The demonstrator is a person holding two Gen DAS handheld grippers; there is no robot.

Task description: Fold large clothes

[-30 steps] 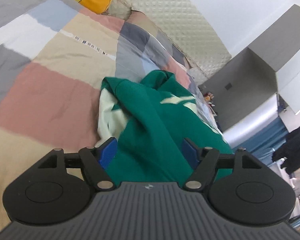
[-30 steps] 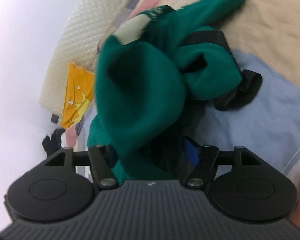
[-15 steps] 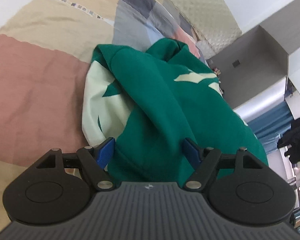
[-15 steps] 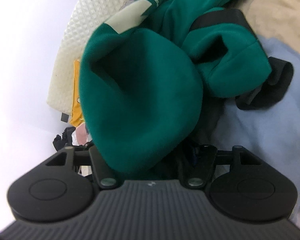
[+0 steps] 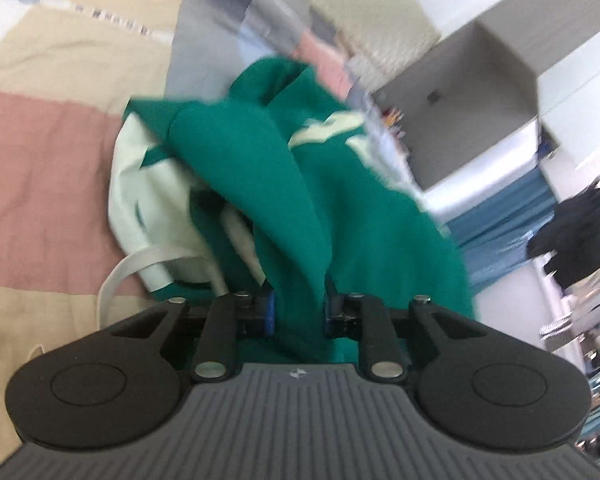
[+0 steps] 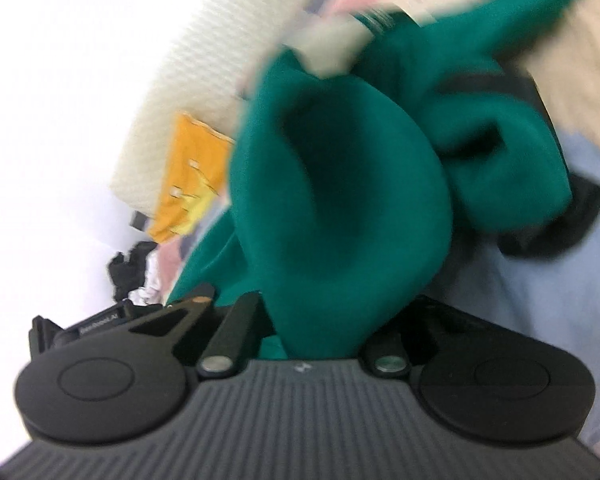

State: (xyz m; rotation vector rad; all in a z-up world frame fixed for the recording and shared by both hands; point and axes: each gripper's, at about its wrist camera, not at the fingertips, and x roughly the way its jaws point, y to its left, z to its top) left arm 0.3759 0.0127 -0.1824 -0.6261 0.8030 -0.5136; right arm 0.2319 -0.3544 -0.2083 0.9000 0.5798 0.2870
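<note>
A large green garment [image 5: 268, 168] with pale cream patches and a white drawstring lies bunched on a patchwork bed cover [image 5: 40, 152]. My left gripper [image 5: 298, 312] is shut on a fold of the green cloth; the blue pads pinch it. In the right wrist view the same green garment [image 6: 340, 200] bulges up in front of the camera, with a black cuff at the right. My right gripper [image 6: 316, 344] is shut on the cloth; its fingertips are hidden under the fabric.
A quilted cream headboard [image 5: 380, 12] and a yellow pillow [image 6: 184, 184] are at the bed's head. A grey cabinet [image 5: 480, 92], blue curtain [image 5: 508, 216] and hanging dark clothes [image 5: 580, 232] stand beside the bed. A light blue cover patch [image 6: 540, 320] lies under the right gripper.
The left gripper's jaws have closed from wide open onto a fold of the green garment. The right gripper has closed on the cloth as well. Both views are blurred by motion.
</note>
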